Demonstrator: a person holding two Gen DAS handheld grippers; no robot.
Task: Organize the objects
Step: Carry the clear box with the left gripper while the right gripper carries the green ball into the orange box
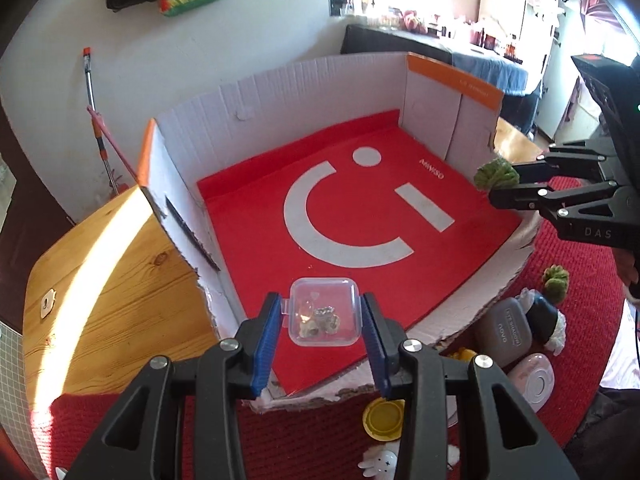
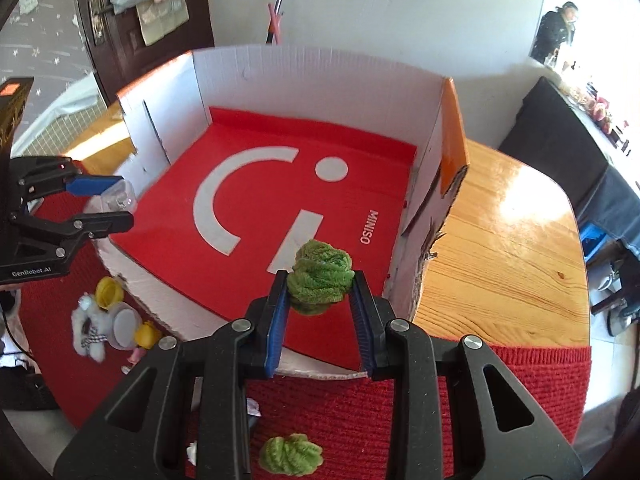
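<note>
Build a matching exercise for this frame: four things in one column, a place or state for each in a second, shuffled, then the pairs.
Things:
1. clear plastic case
2. green fuzzy ball
3. second green fuzzy ball
4. yellow lid

Places or states:
A. lying on the red knitted mat, below the right gripper
B. clamped in the right gripper over the cardboard box
C. on the mat beside the box's torn front edge
D. held in the left gripper, small items inside

Pairs: 1-D, 2-B, 3-A, 4-C
</note>
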